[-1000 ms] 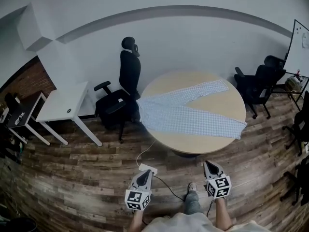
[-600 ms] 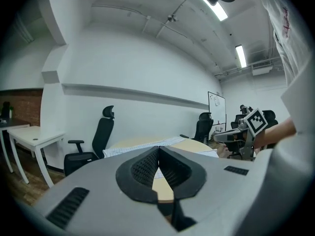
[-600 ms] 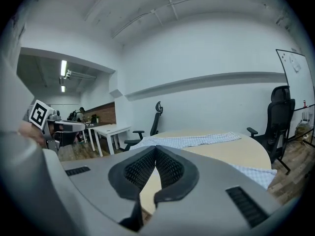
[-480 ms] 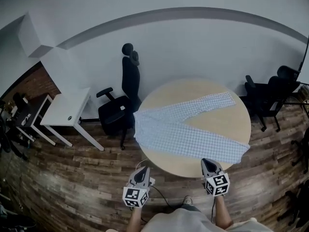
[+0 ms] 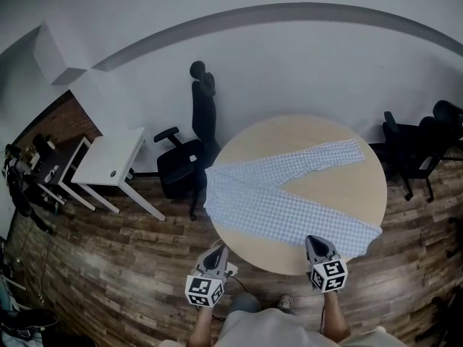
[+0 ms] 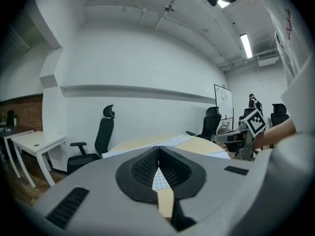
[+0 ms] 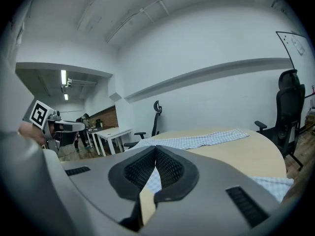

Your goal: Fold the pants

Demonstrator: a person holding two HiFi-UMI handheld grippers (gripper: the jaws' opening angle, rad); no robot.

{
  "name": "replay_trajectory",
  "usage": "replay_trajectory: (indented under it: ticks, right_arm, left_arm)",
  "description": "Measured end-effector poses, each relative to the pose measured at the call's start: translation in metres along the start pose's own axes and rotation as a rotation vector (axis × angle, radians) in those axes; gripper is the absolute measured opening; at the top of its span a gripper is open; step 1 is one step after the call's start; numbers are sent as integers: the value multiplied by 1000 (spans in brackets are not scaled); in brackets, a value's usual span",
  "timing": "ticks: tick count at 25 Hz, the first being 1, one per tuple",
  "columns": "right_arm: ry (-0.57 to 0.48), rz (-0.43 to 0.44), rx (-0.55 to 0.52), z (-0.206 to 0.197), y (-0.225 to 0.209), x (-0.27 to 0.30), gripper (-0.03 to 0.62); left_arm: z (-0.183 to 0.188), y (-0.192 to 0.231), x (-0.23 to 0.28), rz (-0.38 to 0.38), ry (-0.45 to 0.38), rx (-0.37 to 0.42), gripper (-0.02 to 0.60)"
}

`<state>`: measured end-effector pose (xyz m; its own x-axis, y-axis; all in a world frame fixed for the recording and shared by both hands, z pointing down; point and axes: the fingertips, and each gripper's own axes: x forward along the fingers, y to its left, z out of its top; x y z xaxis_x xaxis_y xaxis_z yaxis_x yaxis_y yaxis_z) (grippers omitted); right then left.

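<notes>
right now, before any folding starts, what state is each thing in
pants: unfolded, spread flat on the round table, legs splayed apart
left hand-held gripper: jaws shut, holding nothing
right hand-held gripper: jaws shut, holding nothing
office chair: unoccupied, beside the table

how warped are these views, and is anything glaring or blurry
Head view: heavy fisheye bends the wall stripe into an arc, the corners darken, and the pants look sharp. Left gripper view: round black vignette, and the ceiling light glares. Right gripper view: same vignette, even light, and the wall stripe bows there too.
</notes>
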<state>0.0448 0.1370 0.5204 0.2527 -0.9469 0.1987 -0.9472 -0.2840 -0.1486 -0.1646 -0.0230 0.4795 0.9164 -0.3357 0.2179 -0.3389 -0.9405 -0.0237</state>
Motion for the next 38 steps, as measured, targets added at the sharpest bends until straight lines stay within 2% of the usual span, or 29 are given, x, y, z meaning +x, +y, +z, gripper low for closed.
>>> replay_trajectory:
  ticks: [12,18,27,38]
  right_arm:
    - [48,65,-36,7,8,78,28]
    - [88,60,-65,14,-1,152,28]
    - [132,39,-94,45,-5,268,28]
    - [236,29,-84,26,-10,349,28]
  left_arm:
    - [-6,47,67,-12,13,-32,31]
    - [-16,98,125,-37,17,-68,31]
    - [-8,191,200,-73,40,-92,31]
    - [-35,247,257,-119,122,-134,31]
